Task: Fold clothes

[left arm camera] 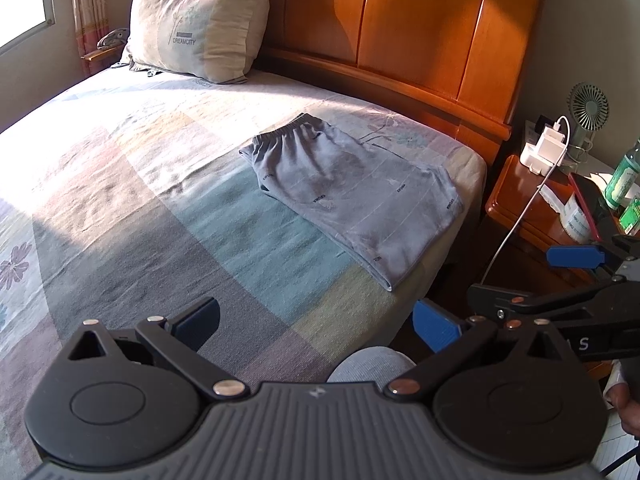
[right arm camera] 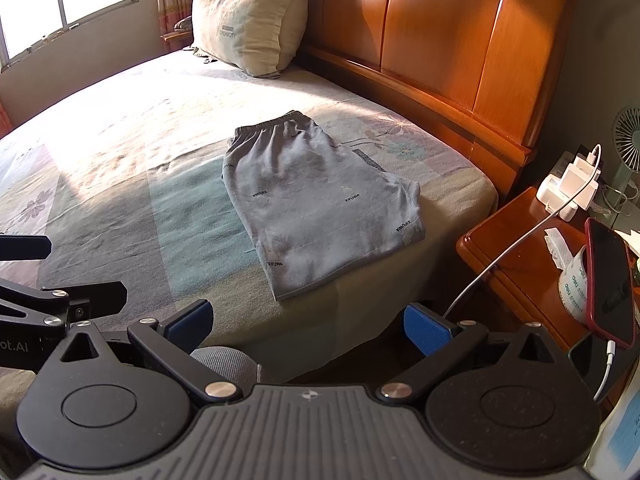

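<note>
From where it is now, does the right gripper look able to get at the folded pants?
Probably yes. The right gripper is open and empty, pointing at the pants lying near the bed edge, with only bare bedspread between them. The left gripper is off to the side.

Bed (left arm camera: 120, 184) w/ patchwork sheet, two things lying on it.
Sheet has pastel blocks of teal, grey, pink and yellow w/ flower prints; strong sunlight on window side. Grey trousers (left arm camera: 352, 196), folded into a flat rectangle, lie near the bed's nightstand-side edge, waistband toward the wooden headboard (left arm camera: 400, 28). Beige pillow (left arm camera: 200, 24) stands propped against headboard at far corner, well apart from trousers.
</note>
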Available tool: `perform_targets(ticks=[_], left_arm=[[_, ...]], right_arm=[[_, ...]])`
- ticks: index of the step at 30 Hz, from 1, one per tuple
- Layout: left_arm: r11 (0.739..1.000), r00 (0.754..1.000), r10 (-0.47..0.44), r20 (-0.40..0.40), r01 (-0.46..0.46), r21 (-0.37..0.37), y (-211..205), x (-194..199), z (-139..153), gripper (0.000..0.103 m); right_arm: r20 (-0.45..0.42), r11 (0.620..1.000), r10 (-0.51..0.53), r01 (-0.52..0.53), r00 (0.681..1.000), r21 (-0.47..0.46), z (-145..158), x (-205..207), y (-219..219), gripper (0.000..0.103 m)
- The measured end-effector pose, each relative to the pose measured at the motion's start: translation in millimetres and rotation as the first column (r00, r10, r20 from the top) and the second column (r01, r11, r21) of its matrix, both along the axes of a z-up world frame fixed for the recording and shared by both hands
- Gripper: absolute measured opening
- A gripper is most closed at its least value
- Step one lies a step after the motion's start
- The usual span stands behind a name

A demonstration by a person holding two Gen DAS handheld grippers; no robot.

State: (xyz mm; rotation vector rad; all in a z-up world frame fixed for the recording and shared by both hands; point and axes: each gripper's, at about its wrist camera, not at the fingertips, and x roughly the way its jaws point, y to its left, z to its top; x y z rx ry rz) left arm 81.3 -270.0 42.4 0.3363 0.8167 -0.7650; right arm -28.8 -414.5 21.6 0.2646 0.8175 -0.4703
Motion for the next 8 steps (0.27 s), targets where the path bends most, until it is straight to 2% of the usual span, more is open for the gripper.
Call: perform_targets(ticks=[8], left_arm=[[1.000,1.000,-0.002,0.002,0.002,-0.001,0.2,-0.2,0.8,0.102]], right_arm=[[0.003,1.000,0.001,-0.001,1.000,-0.004,0.8,-0.3,-0.5,0.103]])
